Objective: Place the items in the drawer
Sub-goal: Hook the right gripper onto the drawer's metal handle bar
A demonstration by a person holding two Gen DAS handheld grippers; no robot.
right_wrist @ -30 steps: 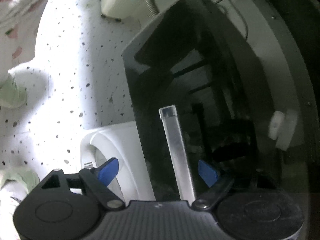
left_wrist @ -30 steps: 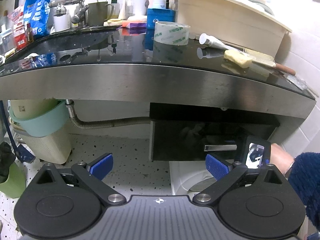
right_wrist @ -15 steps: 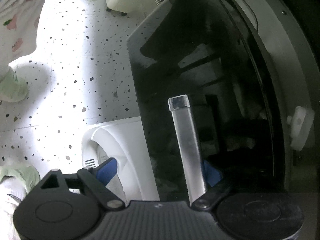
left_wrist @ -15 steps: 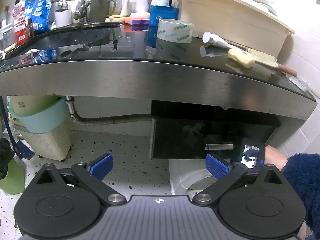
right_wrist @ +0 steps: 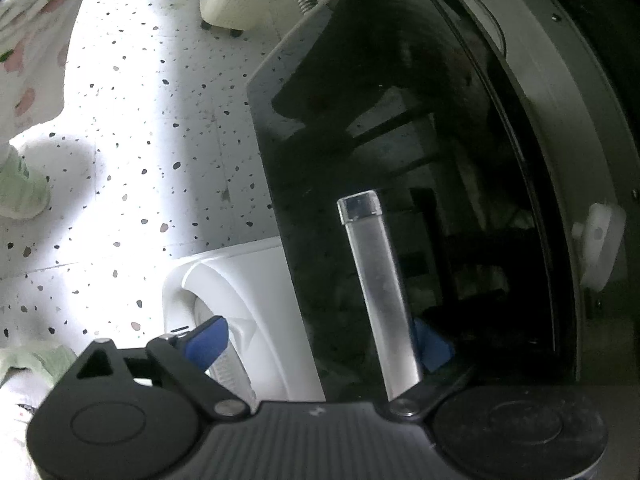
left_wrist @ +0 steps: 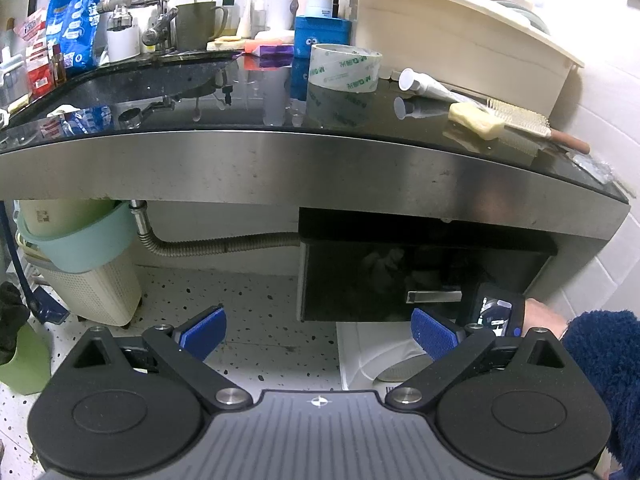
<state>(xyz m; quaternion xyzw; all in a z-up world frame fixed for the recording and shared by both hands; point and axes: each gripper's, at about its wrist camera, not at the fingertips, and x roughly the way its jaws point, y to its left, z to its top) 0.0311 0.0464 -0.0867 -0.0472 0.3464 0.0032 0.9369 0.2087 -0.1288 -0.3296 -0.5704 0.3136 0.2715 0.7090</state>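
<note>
A glossy black drawer point(left_wrist: 400, 280) hangs under the steel-edged counter point(left_wrist: 320, 168), with a metal bar handle point(left_wrist: 434, 297). In the right wrist view the handle point(right_wrist: 378, 292) runs up between my right gripper's open fingers point(right_wrist: 320, 340), the right blue pad point(right_wrist: 434, 346) just behind it; the drawer front point(right_wrist: 320, 160) fills the view. My left gripper point(left_wrist: 318, 332) is open and empty, held back from the counter. On the counter lie a tape roll point(left_wrist: 346, 67), a white tube point(left_wrist: 426, 85), a yellow sponge point(left_wrist: 474, 121) and a brush point(left_wrist: 528, 125).
A sink with faucet point(left_wrist: 156, 24) and several bottles sit at the back left. A cream tub point(left_wrist: 460, 28) stands at the back right. A basket with a teal bowl point(left_wrist: 86, 256) and a flexible pipe point(left_wrist: 216, 245) are under the counter. A white appliance point(right_wrist: 236, 312) sits below the drawer.
My right gripper has closed in on the drawer front, so the handle looms larger between its fingers. The left gripper has risen slightly and still looks at the counter.
</note>
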